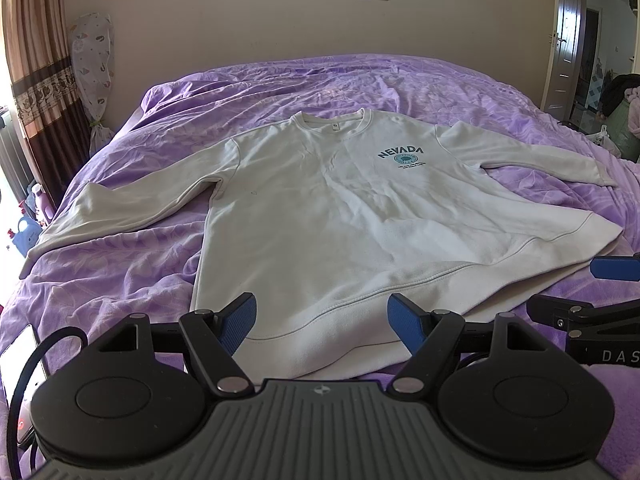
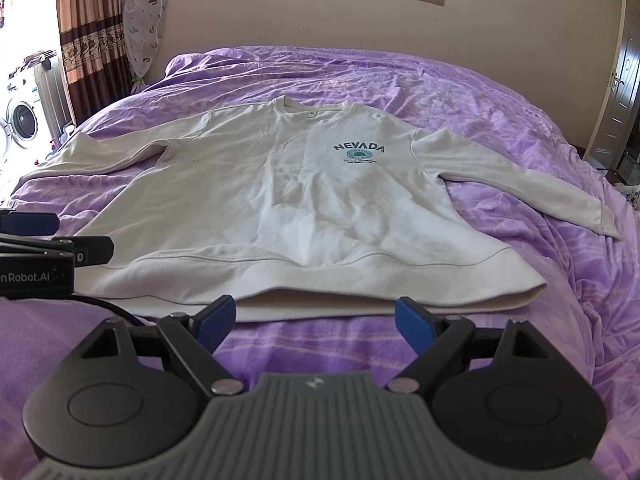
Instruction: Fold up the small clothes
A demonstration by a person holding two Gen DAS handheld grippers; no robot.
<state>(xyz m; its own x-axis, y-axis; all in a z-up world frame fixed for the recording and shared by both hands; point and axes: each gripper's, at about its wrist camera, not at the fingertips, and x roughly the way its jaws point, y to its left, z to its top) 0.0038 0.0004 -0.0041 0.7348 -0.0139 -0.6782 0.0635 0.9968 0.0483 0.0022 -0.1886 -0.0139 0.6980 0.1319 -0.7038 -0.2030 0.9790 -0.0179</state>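
A white long-sleeved sweatshirt (image 1: 332, 216) (image 2: 304, 196) with a blue "NEVADA" print lies flat and face up on the purple bed, both sleeves spread out to the sides and the hem nearest me. My left gripper (image 1: 322, 322) stands open just over the hem's left part, nothing between its blue pads. My right gripper (image 2: 316, 322) is open too, a little short of the hem's right part, holding nothing. In each wrist view the other gripper shows at the edge: the right gripper (image 1: 600, 280) and the left gripper (image 2: 48, 236).
The purple bedspread (image 1: 360, 80) (image 2: 500, 120) covers the whole bed. A phone with a cable (image 1: 22, 364) lies at the near left. Curtains (image 2: 88, 32) and a washing machine (image 2: 20, 120) stand at the left, a door (image 1: 564, 40) at the right.
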